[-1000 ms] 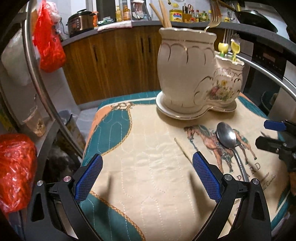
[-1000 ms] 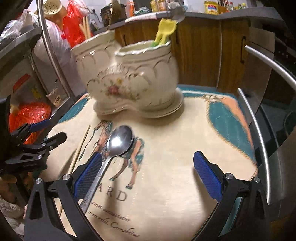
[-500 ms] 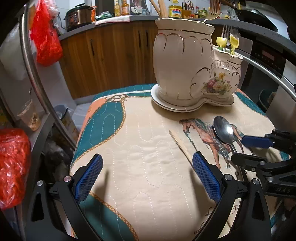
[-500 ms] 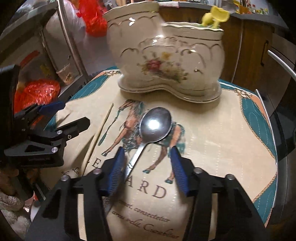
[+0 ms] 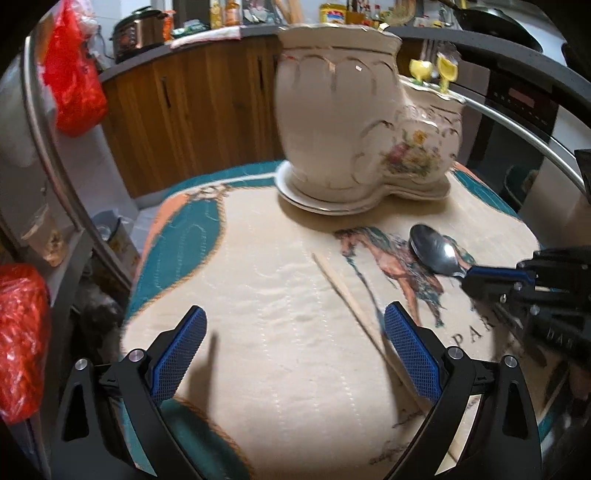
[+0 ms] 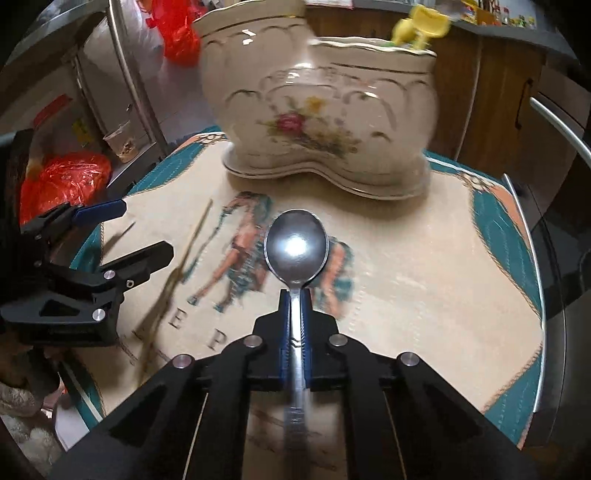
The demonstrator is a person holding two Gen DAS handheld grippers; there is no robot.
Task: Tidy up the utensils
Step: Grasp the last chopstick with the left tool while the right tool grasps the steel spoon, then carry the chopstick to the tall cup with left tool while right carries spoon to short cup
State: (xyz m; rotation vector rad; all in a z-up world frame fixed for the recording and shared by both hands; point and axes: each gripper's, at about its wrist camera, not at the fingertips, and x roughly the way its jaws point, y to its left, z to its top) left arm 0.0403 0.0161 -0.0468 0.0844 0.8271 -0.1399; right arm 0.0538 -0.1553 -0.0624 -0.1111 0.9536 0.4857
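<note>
Right gripper (image 6: 294,299): clamped on spoon (image 6: 296,251) neck, handle running back between the pads.
Spoon axis: bowl points at ceramic holder (image 6: 325,110), straight ahead.
Left gripper (image 5: 295,350): fingers apart, empty; chopstick (image 5: 347,295) just beside its right pad.

Behind my table it's a kitchen: dark wood cabinets (image 5: 207,110) run across the upper middle of the frame under a dark counter (image 5: 424,31) crowded with bottles and a rice cooker (image 5: 138,31) at upper left. A red plastic bag (image 5: 74,85) hangs upper left. The black oven (image 5: 517,114) sits upper right. Pale floor (image 5: 107,177) shows at left, and the light's dim and warm.
</note>
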